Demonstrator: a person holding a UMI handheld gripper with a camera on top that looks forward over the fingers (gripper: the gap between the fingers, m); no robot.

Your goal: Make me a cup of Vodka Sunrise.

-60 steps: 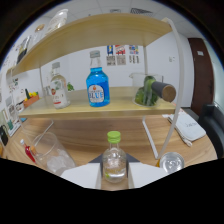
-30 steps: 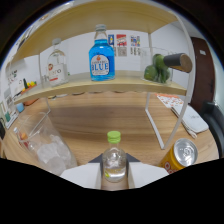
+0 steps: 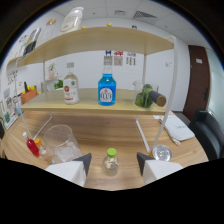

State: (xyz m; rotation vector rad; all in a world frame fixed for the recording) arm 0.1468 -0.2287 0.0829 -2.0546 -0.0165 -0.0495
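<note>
A small clear bottle with a green cap [image 3: 110, 163] stands on the wooden table between my fingers, with a gap on each side. My gripper [image 3: 114, 161] is open, its white fingers [image 3: 70, 171] spread to either side of the bottle. To the left, just ahead of the left finger, is a clear glass holding ice [image 3: 62, 145]. A silver can top [image 3: 162, 152] shows by the right finger. On the shelf beyond stand a blue bottle [image 3: 106, 89] and a clear bottle with a red and green label [image 3: 71, 89].
A wooden shelf [image 3: 100, 107] on thin white legs spans the table's back. A green and brown object [image 3: 148, 96] lies on its right end. A red item [image 3: 33, 147] sits left of the glass. White paper [image 3: 176, 128] lies at the right, near a dark chair [image 3: 207, 132].
The fingers have spread apart and let go of the green-capped bottle, which now stands on the table. The view has shifted, so the glass and the can sit closer in.
</note>
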